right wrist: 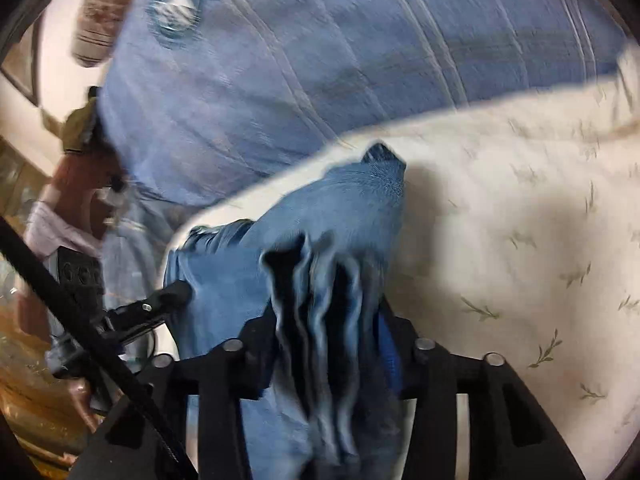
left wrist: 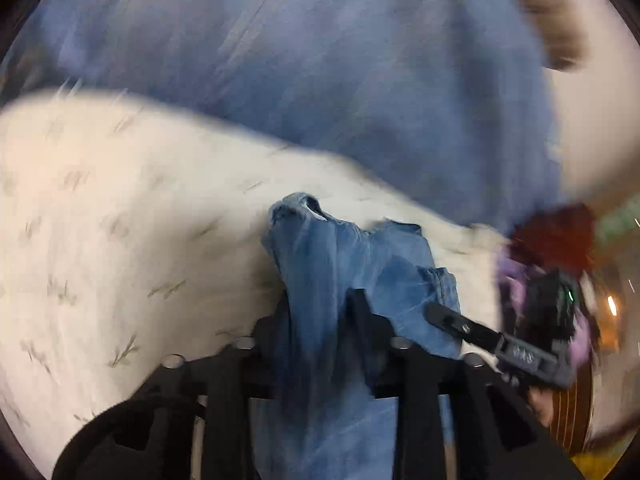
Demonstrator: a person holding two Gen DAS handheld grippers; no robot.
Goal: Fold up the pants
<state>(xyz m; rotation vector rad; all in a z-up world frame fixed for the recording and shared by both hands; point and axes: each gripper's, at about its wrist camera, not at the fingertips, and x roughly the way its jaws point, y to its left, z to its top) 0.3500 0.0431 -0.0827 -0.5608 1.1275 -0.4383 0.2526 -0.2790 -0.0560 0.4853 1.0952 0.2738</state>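
The blue denim pants (left wrist: 340, 248) hang bunched over a white bed sheet with a leaf print (left wrist: 120, 220). My left gripper (left wrist: 320, 304) is shut on a gathered fold of the denim, which runs up between its fingers. In the right wrist view the pants (right wrist: 340, 200) stand in thick pleats between the fingers of my right gripper (right wrist: 326, 312), which is shut on them. Each gripper shows in the other's view: the right gripper (left wrist: 440, 314) pinches the cloth's right edge, and the left gripper (right wrist: 176, 294) pinches its left edge. Both views are blurred.
A large blue quilt (left wrist: 320, 60) covers the bed beyond the white sheet (right wrist: 520, 240). A brown striped pillow (right wrist: 104, 12) lies at the far end. A person's purple sleeve (left wrist: 516, 276) is behind the right gripper.
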